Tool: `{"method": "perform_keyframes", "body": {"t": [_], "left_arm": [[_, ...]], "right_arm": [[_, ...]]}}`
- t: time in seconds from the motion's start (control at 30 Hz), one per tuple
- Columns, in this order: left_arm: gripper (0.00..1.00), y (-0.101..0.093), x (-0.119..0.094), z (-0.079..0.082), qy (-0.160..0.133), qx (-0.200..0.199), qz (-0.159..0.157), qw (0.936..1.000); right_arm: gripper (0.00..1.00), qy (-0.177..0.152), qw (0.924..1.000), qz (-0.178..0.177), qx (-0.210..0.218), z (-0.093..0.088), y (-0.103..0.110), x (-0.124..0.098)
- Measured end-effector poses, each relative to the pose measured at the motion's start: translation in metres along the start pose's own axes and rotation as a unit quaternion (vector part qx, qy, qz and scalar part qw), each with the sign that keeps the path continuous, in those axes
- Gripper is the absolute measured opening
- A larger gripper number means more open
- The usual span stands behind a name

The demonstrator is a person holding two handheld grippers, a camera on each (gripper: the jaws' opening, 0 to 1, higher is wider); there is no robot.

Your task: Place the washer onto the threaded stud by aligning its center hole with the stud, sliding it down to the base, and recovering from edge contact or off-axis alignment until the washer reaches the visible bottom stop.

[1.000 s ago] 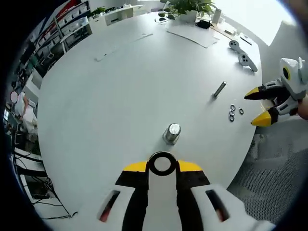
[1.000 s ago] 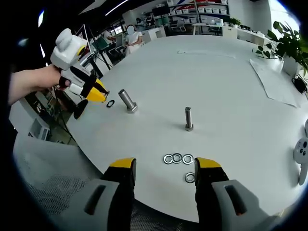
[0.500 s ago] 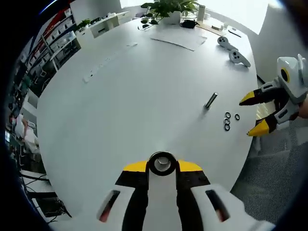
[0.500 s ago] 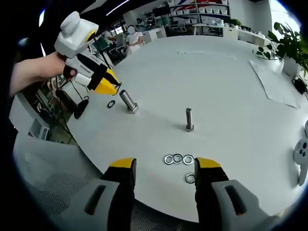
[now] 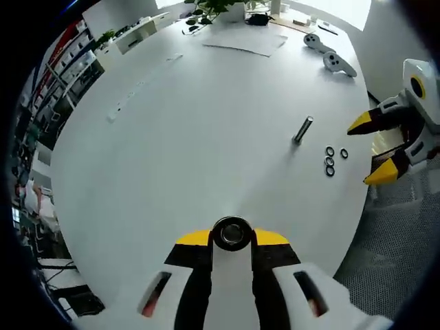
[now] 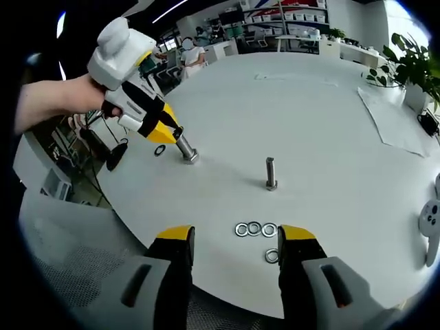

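Washer [image 5: 232,234] is clamped in the left gripper [image 6: 162,130] above the stud [image 6: 184,148], not yet threaded; right gripper [image 6: 235,242] idles, jaws apart.

Each gripper is a white moulded plastic body ending in two black jaws capped with bright yellow tips. In the left gripper view, the left gripper [image 5: 232,237] rises from six o'clock as two white shells with a dark reddish slot set into each, black arms between them, and a yellow band at the tips. The right gripper [image 5: 378,151] at three o'clock shows pointed yellow tips on black arms. In the right gripper view, a bare hand [image 6: 72,100] grips the left gripper's white housing at ten o'clock.
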State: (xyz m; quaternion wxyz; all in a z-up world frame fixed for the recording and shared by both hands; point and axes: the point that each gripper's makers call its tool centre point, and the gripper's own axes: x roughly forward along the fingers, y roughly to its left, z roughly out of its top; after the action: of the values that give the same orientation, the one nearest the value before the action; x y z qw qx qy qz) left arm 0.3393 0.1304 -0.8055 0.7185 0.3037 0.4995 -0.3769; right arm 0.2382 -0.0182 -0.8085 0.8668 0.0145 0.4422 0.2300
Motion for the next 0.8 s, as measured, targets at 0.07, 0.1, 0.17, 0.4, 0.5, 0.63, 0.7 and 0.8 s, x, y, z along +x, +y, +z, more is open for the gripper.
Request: {"method": "perform_keyframes", "body": {"t": [0.07,0.1,0.17,0.4,0.5,0.63,0.7,0.8], "left_arm": [[0.19,0.000,0.004,0.000,0.004,0.003,0.001,1.0000],[0.19,0.000,0.006,-0.001,0.006,0.007,0.000,1.0000],[0.19,-0.001,0.011,-0.003,0.012,0.011,0.002,0.9999],[0.19,0.000,0.027,-0.009,0.025,0.010,-0.002,0.9996],[0.19,-0.002,0.033,-0.010,0.031,0.013,-0.002,0.9994],[0.19,-0.002,0.039,-0.012,0.035,0.017,-0.003,0.9992],[0.19,-0.003,0.039,-0.013,0.035,0.019,-0.003,0.9992],[0.19,-0.003,0.041,-0.014,0.034,0.022,-0.001,0.9992]], "right_arm": [[0.51,0.000,1.0000,0.001,0.001,-0.001,0.000,0.000],[0.51,0.001,1.0000,0.001,0.000,-0.001,0.000,0.000],[0.51,0.001,1.0000,0.001,-0.001,-0.001,0.001,0.000],[0.51,0.003,1.0000,0.002,-0.005,-0.001,0.002,0.000],[0.51,0.004,1.0000,0.003,-0.005,-0.002,0.002,0.000],[0.51,0.006,0.9999,0.004,-0.007,-0.003,0.002,0.000],[0.51,0.007,0.9999,0.004,-0.008,-0.003,0.002,0.000],[0.51,0.007,0.9999,0.005,-0.007,-0.003,0.003,0.001]]}}
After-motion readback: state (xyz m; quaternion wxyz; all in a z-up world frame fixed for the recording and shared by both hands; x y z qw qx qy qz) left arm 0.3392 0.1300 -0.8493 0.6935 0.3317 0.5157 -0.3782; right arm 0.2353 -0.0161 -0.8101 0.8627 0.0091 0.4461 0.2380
